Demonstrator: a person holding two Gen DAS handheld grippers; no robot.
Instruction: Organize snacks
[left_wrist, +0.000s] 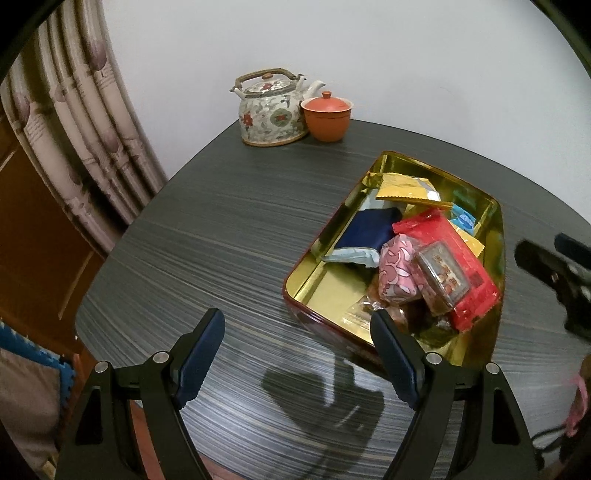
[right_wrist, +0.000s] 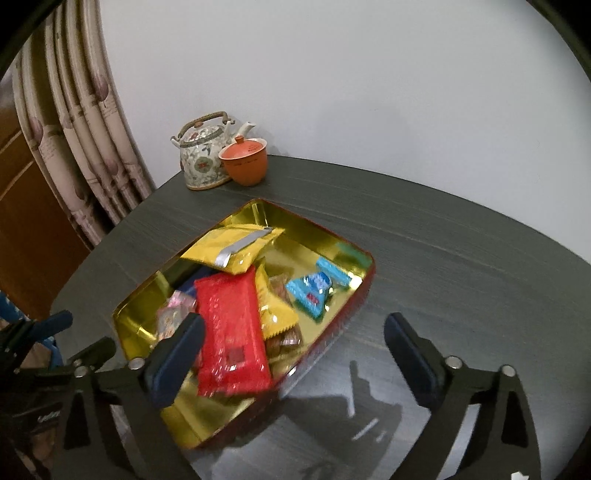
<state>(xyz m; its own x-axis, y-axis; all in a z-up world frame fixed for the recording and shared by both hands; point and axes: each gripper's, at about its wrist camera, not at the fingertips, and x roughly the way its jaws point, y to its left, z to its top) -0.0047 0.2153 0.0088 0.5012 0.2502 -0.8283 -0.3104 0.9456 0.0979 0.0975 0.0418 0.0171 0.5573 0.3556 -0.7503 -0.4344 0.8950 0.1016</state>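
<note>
The snacks are gathered in the gold-lined tin (right_wrist: 140, 317), which sits on the dark striped counter (left_wrist: 221, 229) towards its right side. Inside lie a red packet (right_wrist: 229, 332) on top near the front, a yellow packet (right_wrist: 236, 245) towards the far end, blue wrapped sweets (right_wrist: 314, 293) on the right, and, in the left wrist view, a navy packet (left_wrist: 369, 232) and a pink patterned one (left_wrist: 397, 273). The right tongs (right_wrist: 293, 354) stand wide open above the near end of the tin, holding nothing; the red packet lies below them. The left tongs (left_wrist: 297, 354) are open and empty over bare counter just left of the tin. No loose snack shows on the counter, so the gathering looks close to done; only tidying inside the tin may remain. A floral teapot (left_wrist: 271, 107) and orange lidded cup (left_wrist: 327, 114) stand at the far edge
</note>
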